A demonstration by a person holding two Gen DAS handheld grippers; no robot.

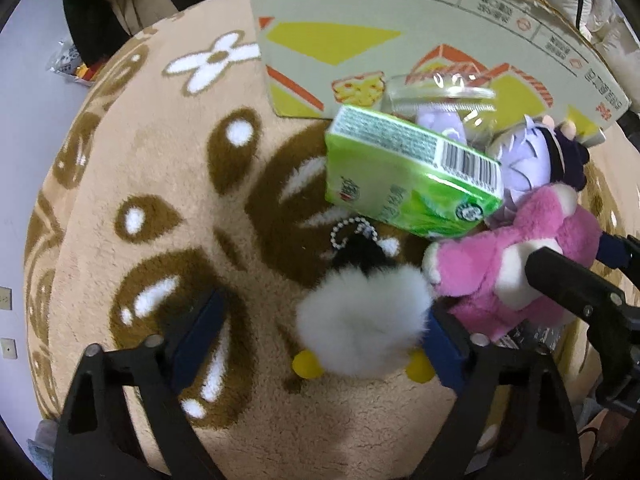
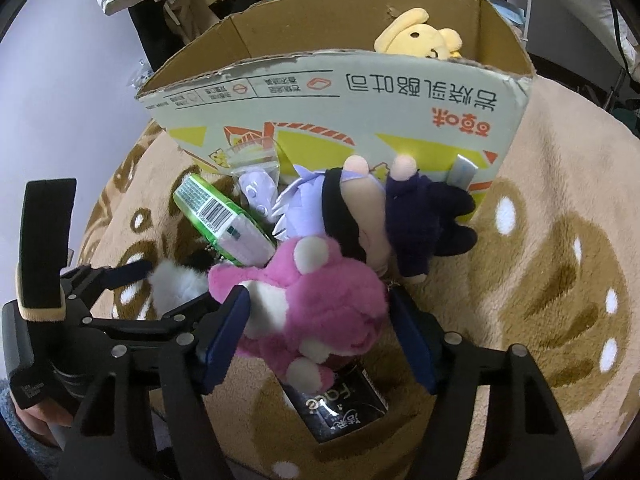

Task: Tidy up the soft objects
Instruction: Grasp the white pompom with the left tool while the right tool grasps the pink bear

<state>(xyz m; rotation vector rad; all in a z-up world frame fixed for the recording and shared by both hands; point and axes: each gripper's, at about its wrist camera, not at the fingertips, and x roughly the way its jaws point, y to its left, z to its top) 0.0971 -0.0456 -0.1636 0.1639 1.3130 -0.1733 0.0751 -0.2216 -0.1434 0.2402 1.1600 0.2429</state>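
My right fingers (image 2: 316, 324) straddle the pink plush (image 2: 320, 304), left fingers (image 1: 320, 340) apart around the white pompom (image 1: 362, 320); closing carelessly could snag the neighbouring doll (image 2: 360, 208).

Bare beige patterned fleece rug (image 1: 132, 152) lay open leftward. Rightward, a printed cardboard box (image 1: 400, 36), green tissue pack (image 1: 404, 176) and pink plush toy (image 2: 320, 304) crowded together, blocking passage.

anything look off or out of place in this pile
Yes. A green tissue pack lies tilted on edge among the plush toys, propped against the purple-haired doll. A black packet is partly hidden under the pink plush. The cardboard box has a ragged, torn top edge.
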